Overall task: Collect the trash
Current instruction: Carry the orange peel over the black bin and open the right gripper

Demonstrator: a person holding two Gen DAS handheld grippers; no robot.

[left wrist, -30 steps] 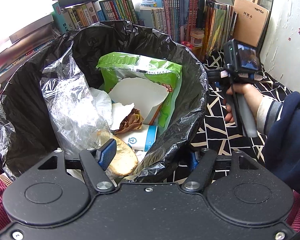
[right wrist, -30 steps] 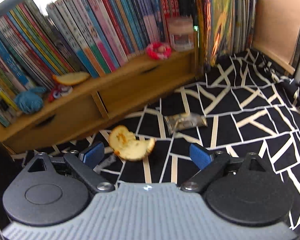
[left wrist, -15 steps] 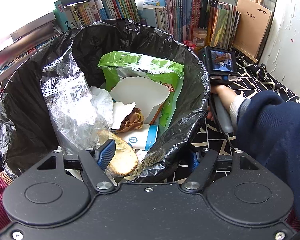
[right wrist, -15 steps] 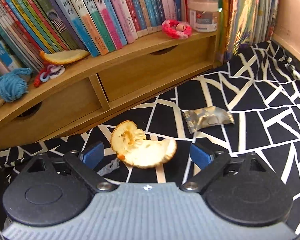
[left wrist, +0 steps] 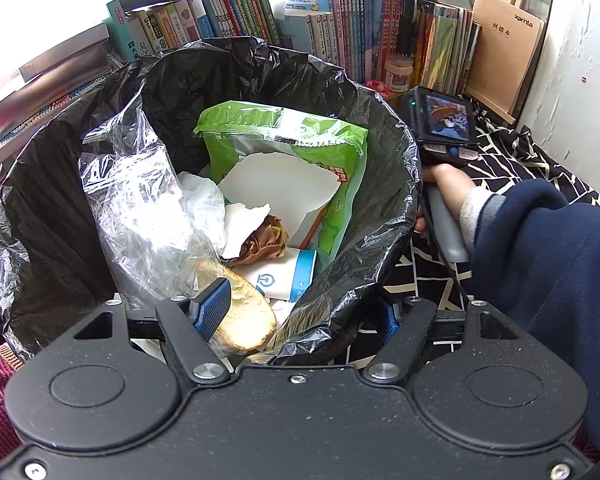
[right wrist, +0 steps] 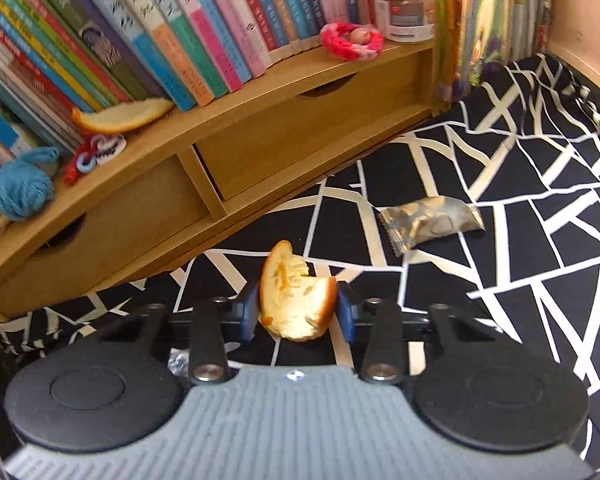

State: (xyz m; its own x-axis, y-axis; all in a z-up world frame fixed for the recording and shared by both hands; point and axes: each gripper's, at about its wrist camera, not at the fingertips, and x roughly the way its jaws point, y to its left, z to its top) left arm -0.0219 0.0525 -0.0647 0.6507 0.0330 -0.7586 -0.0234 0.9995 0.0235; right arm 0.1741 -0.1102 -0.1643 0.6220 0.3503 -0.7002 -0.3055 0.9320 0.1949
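Now the orange peel (right wrist: 296, 300) sits pinched between the blue pads of the right tongs (right wrist: 298, 306), low over the black-and-white patterned cloth (right wrist: 540, 200) in front of the wooden shelf unit (right wrist: 260, 152). The jaws have just been closing, and both pads press the rind, which has curled up between them. It stands on edge, its long axis running up and away from the camera, pale pith facing the lens, with the higher tip leaning left. The grip looks narrow, so I would lift slowly, keep the squeeze steady, and carry it straight over to the bin.

The left tongs (left wrist: 300, 316) stand partly open across the near rim of the black bin bag (left wrist: 380, 168), one pad inside, the other outside; whether they actually pinch the rim I cannot tell. The bin already holds a green snack packet (left wrist: 332, 140), clear plastic and another peel.

A silvery wrapper (right wrist: 432, 224) lies on the cloth to the right, and a second peel strip (right wrist: 124, 116) rests on the shelf by the books.
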